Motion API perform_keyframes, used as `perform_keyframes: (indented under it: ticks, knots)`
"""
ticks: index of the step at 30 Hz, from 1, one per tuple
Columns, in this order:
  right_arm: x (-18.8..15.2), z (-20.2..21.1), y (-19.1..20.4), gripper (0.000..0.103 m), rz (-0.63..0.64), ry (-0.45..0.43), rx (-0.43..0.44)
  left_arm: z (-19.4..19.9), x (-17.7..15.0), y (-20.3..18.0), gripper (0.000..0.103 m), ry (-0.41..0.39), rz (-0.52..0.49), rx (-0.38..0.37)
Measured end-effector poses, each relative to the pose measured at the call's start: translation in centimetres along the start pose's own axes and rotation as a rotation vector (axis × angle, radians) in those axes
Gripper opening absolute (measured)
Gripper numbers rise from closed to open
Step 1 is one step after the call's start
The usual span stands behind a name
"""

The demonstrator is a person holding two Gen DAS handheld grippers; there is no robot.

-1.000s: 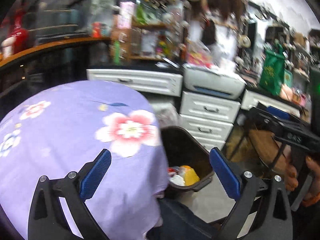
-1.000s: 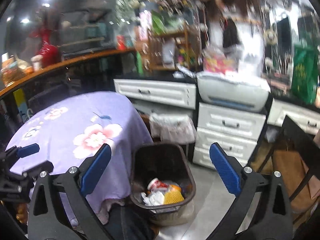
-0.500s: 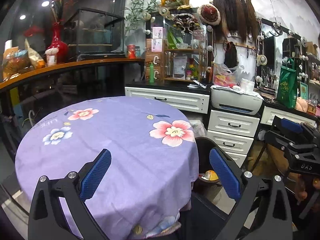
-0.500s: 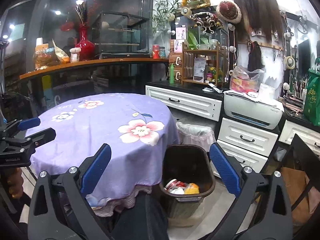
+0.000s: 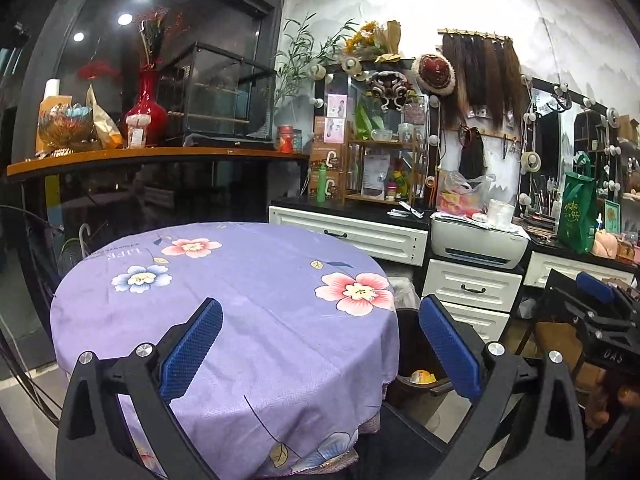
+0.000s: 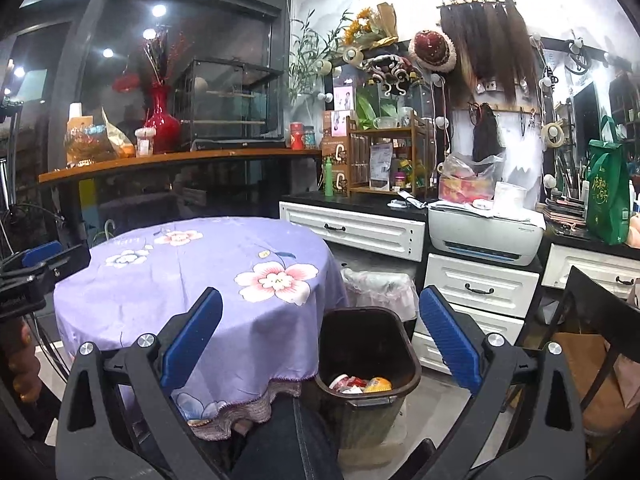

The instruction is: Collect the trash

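A small hair-and-makeup shop, crowded with stock and ornaments.

Long hair extensions (image 5: 482, 76) hang in a row from a wall rack beside a mirror (image 5: 546, 152) ringed with round bulbs, and brushes and cosmetics crowd the black worktop (image 6: 352, 200) over white drawers (image 6: 354, 232). A printer (image 5: 478, 240) sits on the drawers, next to a green shopping bag (image 6: 606, 196) and a wooden shelf (image 6: 390, 156) of small bottles. A long orange counter (image 5: 160, 156) carries a red vase (image 5: 146, 108) and a glass display case (image 5: 216, 96). In front stands a round table under a purple flowered cloth (image 5: 240, 304), with a dark waste bin (image 6: 366, 356) beside it.
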State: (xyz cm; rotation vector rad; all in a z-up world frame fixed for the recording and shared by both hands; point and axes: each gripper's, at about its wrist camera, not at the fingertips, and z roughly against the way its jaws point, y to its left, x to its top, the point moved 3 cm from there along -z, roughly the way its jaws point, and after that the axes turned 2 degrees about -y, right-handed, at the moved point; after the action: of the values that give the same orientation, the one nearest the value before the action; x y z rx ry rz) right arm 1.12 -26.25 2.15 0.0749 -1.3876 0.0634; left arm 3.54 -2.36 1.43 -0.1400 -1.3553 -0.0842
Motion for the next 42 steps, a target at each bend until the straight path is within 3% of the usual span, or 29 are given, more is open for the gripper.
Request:
perform_keyframes:
  ticks: [42]
  knots:
    - [-0.38, -0.42, -0.17, 0.097, 0.009, -0.003, -0.004, -0.16, -0.68, 0.57, 0.098, 0.035, 0.031, 0.027]
